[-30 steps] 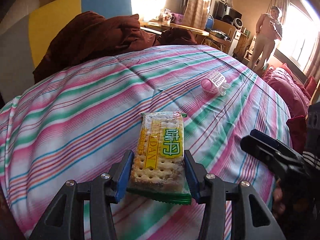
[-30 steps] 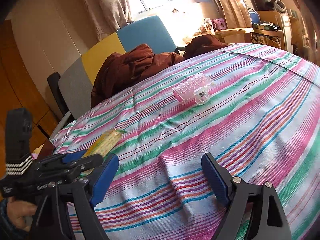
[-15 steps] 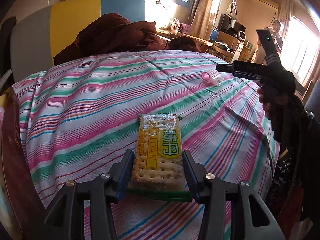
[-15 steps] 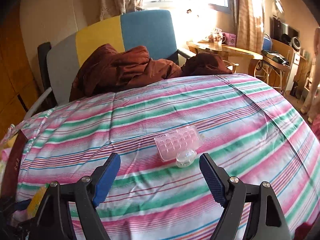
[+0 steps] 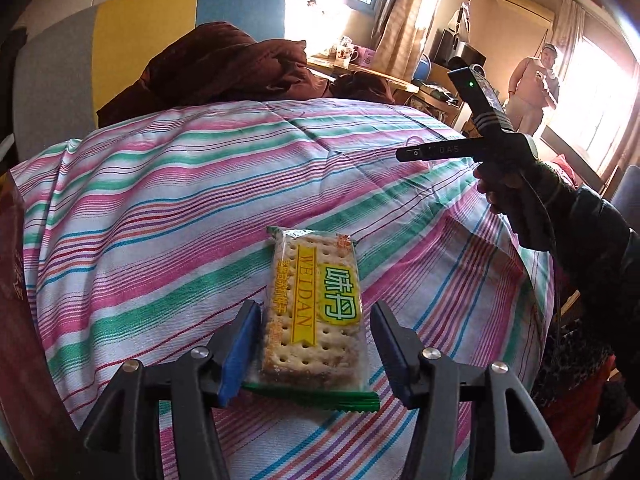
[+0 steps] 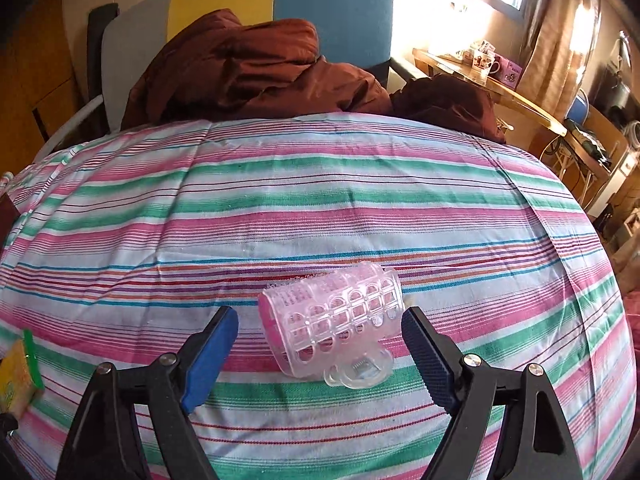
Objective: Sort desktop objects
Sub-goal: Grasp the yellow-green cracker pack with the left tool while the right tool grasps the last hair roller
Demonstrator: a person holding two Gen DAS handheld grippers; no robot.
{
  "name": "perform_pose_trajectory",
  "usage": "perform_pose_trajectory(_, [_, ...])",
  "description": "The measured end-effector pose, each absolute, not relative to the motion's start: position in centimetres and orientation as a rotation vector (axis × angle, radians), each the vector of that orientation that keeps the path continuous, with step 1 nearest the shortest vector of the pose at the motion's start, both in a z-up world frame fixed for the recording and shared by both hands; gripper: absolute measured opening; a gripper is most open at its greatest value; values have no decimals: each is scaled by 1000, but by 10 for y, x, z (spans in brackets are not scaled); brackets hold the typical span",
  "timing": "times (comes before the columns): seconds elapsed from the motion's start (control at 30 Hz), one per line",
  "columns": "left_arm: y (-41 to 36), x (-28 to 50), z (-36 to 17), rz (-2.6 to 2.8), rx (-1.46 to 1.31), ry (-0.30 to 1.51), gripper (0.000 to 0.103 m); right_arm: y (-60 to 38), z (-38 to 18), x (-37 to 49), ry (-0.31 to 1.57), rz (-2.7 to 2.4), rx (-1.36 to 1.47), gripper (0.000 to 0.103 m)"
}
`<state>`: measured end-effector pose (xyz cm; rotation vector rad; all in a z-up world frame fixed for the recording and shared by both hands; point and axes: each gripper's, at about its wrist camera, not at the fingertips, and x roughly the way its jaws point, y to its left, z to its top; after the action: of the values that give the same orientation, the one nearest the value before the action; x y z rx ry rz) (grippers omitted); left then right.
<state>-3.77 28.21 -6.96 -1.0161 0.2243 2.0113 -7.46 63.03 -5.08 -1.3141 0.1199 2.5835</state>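
Note:
A cracker packet [image 5: 316, 312], yellow and green with "WEIDAN" on it, lies on the striped tablecloth [image 5: 160, 216]. My left gripper [image 5: 315, 320] is open around its near half, with a slim gap at the right finger. The packet's corner also shows at the left edge of the right wrist view [image 6: 16, 376]. A clear pink hair roller [image 6: 336, 320] with a clip lies on its side between the fingers of my open right gripper [image 6: 318, 332]; the right finger almost touches it. In the left wrist view a hand holds the right gripper [image 5: 404, 155] low over the cloth and hides the roller.
A brown garment [image 6: 248, 68] is heaped on a grey, yellow and blue chair [image 6: 332, 4] behind the table. A wooden side table with mugs [image 6: 488, 64] stands at the back right. A person [image 5: 534, 88] stands by the far window. The cloth drops off at the right edge.
My right gripper came forward and down until its fingers straddle the hair roller. My left gripper's fingers spread a little off the cracker packet.

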Motion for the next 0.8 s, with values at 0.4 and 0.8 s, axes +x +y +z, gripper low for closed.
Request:
perform_pose_trajectory(0.4, [285, -38, -65, 2016, -1032, 207, 59, 643, -51, -78, 223, 2609, -1287, 86])
perform_pose_trajectory(0.8, [285, -33, -68, 2020, -1011, 242, 50, 632, -55, -76, 217, 2594, -1320, 68])
